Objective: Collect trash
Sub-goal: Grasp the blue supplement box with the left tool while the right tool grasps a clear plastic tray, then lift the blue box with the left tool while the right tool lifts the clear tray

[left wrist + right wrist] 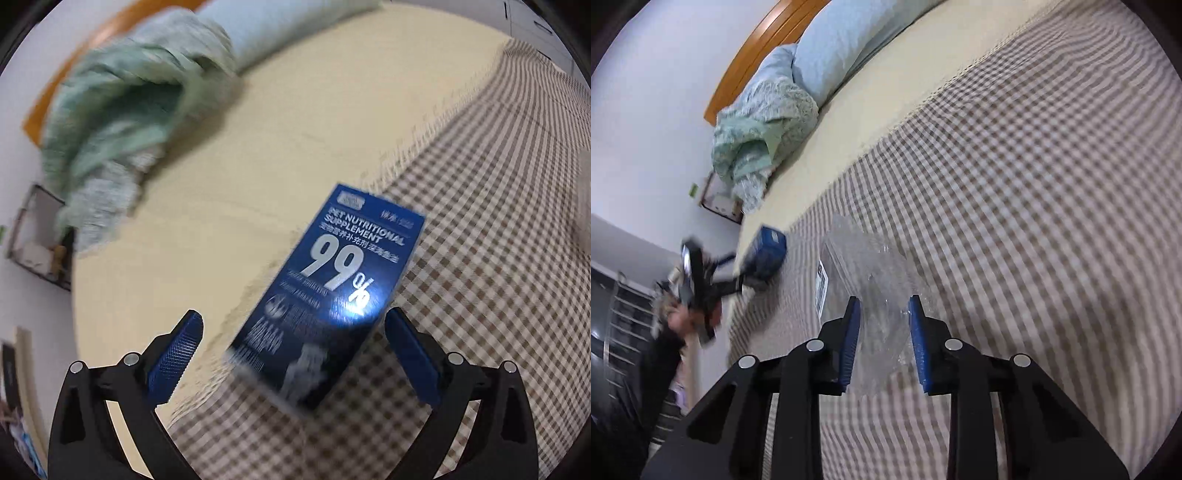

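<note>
A blue "pet nutritional supplement" box [325, 295] lies flat on the bed, across the edge of the checked cover [480, 229]. My left gripper [293, 323] is open wide around its near end, and its pads do not press on the box. In the right wrist view the same box [768, 251] sits near the bed's left edge, with the left gripper [738, 275] and the hand holding it beside it. A crumpled clear plastic wrapper [871, 266] with a white label lies on the checked cover [1034, 184]. My right gripper [884, 306] is shut on the wrapper's near part.
A bunched green blanket [129, 110] and a light blue pillow [842, 44] lie by the wooden headboard [757, 48]. A bare cream sheet [240, 184] lies between them and the checked cover. Beside the bed, near the wall, stands a dark wire-framed rack [37, 236].
</note>
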The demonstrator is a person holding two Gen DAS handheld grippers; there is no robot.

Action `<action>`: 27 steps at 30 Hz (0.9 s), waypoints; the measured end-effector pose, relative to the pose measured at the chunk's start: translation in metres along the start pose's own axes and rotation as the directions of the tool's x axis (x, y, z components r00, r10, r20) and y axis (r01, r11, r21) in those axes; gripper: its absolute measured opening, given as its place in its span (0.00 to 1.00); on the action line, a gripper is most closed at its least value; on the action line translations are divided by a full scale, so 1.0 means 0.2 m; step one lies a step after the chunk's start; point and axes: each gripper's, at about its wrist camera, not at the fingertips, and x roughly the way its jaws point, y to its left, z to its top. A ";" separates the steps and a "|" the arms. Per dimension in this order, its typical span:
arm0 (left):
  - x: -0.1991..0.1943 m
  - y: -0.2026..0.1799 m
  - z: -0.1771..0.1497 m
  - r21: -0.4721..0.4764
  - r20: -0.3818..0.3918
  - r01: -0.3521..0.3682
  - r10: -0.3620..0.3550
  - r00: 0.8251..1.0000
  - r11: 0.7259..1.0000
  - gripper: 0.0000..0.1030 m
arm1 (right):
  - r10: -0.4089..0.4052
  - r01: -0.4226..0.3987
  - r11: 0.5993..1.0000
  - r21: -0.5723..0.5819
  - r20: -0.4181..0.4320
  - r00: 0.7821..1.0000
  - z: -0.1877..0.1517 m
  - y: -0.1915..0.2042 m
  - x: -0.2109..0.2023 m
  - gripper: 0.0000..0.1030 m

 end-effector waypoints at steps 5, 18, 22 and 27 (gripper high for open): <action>0.06 -0.01 -0.05 -0.010 -0.039 0.057 -0.057 0.998 0.998 0.82 | -0.019 0.019 0.999 0.025 -0.012 1.000 -0.13 -0.08 -0.13 0.26; -0.36 -0.19 -0.31 -0.192 0.004 0.001 0.000 1.000 0.981 0.64 | -0.167 0.165 0.958 -0.235 0.008 0.986 -0.36 0.13 -0.28 0.10; -0.53 -0.24 -0.49 -0.297 -0.003 0.033 -0.035 0.999 0.954 0.63 | -0.259 0.254 0.888 -0.383 0.040 0.965 -0.54 0.27 -0.28 0.09; -0.76 -0.37 -0.74 -0.339 0.033 0.023 -0.012 0.999 0.941 0.62 | -0.302 0.324 0.813 -0.483 0.125 0.945 -0.78 0.36 -0.29 0.09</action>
